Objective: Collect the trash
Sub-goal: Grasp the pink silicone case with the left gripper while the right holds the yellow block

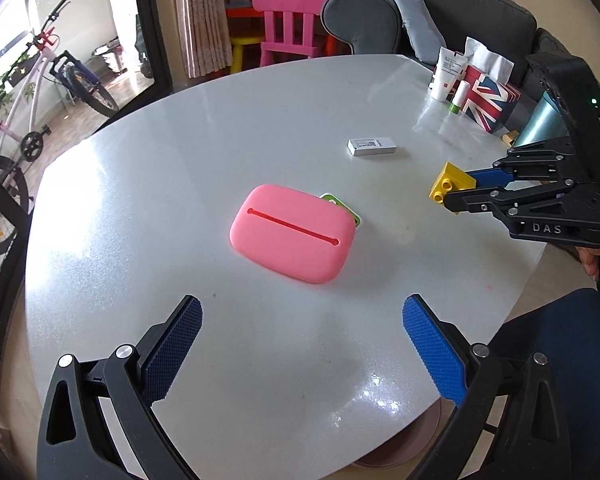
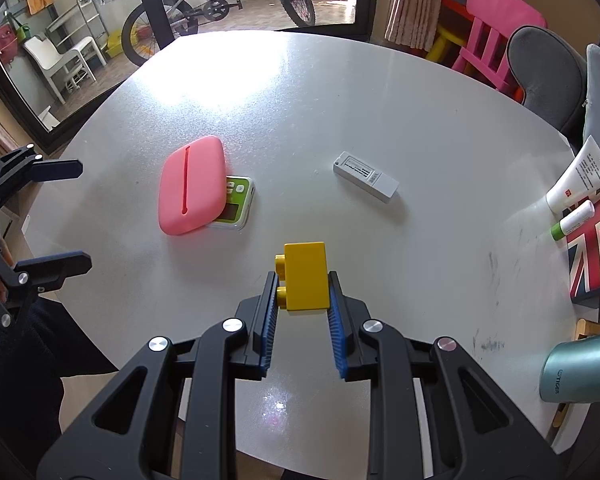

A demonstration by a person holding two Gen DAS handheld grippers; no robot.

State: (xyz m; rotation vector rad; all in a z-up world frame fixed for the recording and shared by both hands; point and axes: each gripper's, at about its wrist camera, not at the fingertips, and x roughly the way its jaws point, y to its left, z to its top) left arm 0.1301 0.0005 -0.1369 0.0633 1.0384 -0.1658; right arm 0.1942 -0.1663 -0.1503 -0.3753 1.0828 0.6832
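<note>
Right claw [image 2: 302,280] clamped on studded yellow toy brick [image 2: 305,276], above table [image 2: 380,100]

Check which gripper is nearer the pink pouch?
Left. The left gripper hangs open just short of the pink pouch; the right gripper, off to its side, clamps the yellow block.

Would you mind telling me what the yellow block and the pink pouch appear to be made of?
Yellow block, held in the right gripper: likely hard moulded plastic, with smooth faces, crisp edges and round studs. Pink pouch: probably soft silicone or rubber, with a matte surface, rounded corners and a slit on top.
</note>
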